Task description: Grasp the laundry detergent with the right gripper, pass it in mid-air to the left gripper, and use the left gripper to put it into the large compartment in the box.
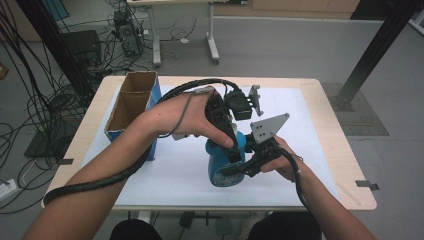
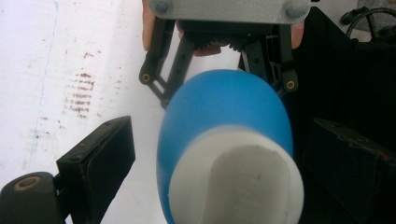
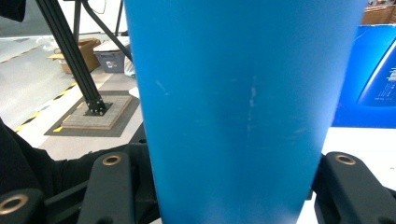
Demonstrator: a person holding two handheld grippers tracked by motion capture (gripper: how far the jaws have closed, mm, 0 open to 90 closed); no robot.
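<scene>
While right tool (image 3: pixel 233 186) clamps blue bottle (image 3: pixel 233 93), left tool (image 2: pixel 205 168) open around it, mid-table.

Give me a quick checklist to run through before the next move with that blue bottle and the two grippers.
1. Right gripper clamped on the blue bottle: ok, its jaws press both sides of the bottle.
2. Left gripper lined up over the bottle's white top: ok, the top sits between its jaws.
3. Left gripper gripping the top: not ok, both jaws stand clear of it.
4. Bottle over the white sheet: ok.
5. Cardboard box out of the way: ok, it stands apart at the table's left side.
6. Bottle resting on the sheet or lifted: cannot tell.
</scene>
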